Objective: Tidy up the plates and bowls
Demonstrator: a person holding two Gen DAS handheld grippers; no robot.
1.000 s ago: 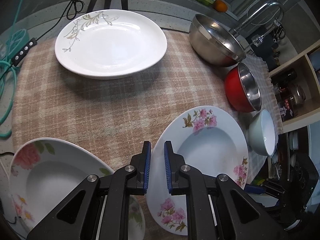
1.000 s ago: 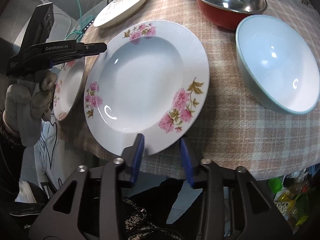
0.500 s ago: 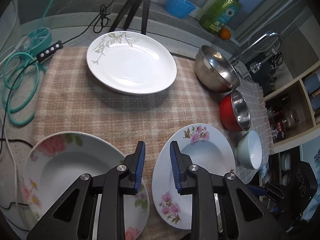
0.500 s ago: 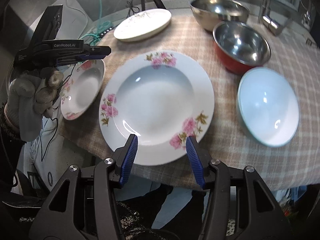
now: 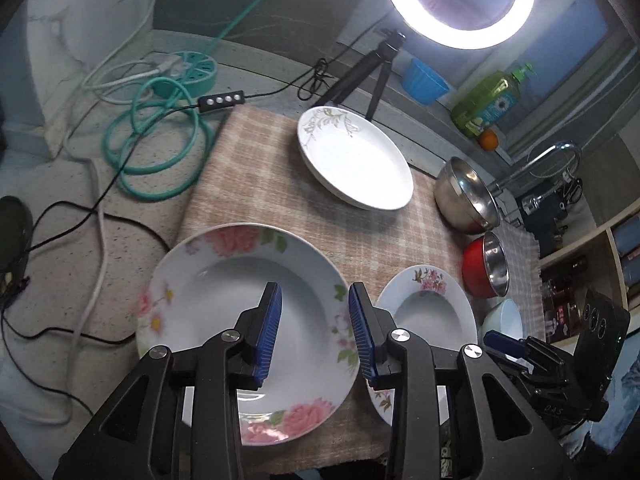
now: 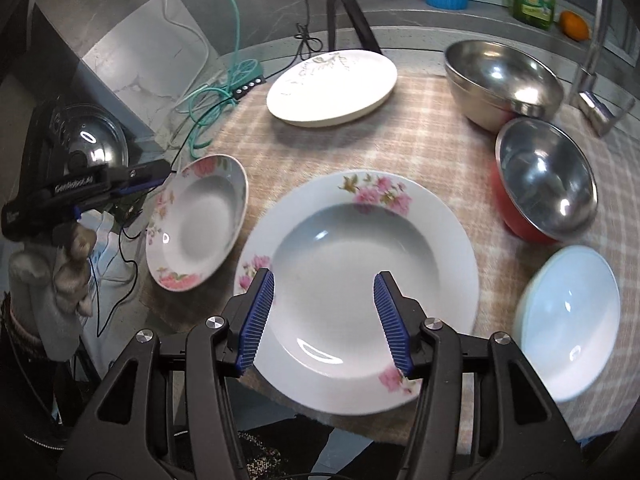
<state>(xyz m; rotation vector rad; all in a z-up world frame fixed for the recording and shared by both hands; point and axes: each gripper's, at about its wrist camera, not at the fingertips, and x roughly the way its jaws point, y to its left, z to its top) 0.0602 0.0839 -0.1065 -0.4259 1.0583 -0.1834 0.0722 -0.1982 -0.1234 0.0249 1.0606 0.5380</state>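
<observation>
Two deep floral plates lie on the checked cloth. My left gripper hovers above the left plate; its jaws are opening and nothing is between them. My right gripper hangs open and empty over the near half of the right plate. A white plate with a leaf pattern sits at the back. Along the right stand a steel bowl, a red bowl with a steel inside and a pale blue bowl. A gloved hand holds the left gripper.
A tripod with a lit ring light stands behind the cloth. Teal and black cables lie on the counter at the left. A blue cup, green soap bottle, orange and tap line the back right.
Both grippers have risen and drawn back. The left one moved left, from the gap between the floral plates to over the left plate, and its jaws widened. The right one is slightly wider.
</observation>
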